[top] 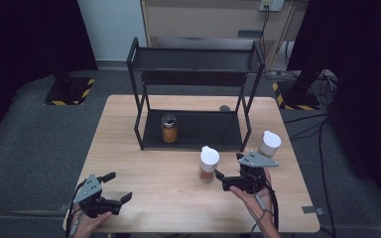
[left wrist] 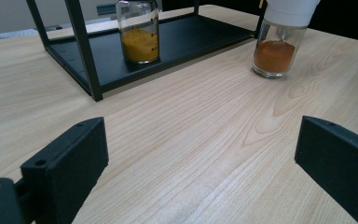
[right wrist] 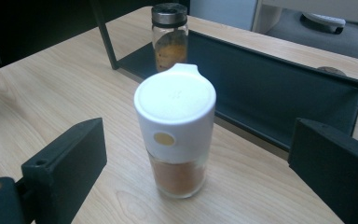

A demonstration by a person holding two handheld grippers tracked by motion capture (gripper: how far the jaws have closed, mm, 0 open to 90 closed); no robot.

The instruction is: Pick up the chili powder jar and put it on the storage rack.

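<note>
A glass spice jar with a white cap (top: 208, 163) (right wrist: 176, 130) (left wrist: 282, 39) stands upright on the wooden table (top: 168, 198), holding orange-brown powder. My right gripper (top: 226, 168) (right wrist: 200, 168) is open just right of it; in the right gripper view the jar sits between and a little beyond the jaws, untouched. A second white-capped jar (top: 269, 143) stands behind that hand. A metal-lidded jar of yellow-orange spice (top: 168, 128) (left wrist: 139, 30) (right wrist: 170, 35) rests on the lower shelf of the black rack (top: 193, 130). My left gripper (top: 117, 187) (left wrist: 200, 154) is open over bare wood at the front left.
The two-tier black metal rack (top: 194, 59) occupies the back middle of the table; its top shelf holds nothing. A small dark round object (top: 224, 108) lies behind the rack. Cables trail from both grippers off the front edge. Dark carpet surrounds the table.
</note>
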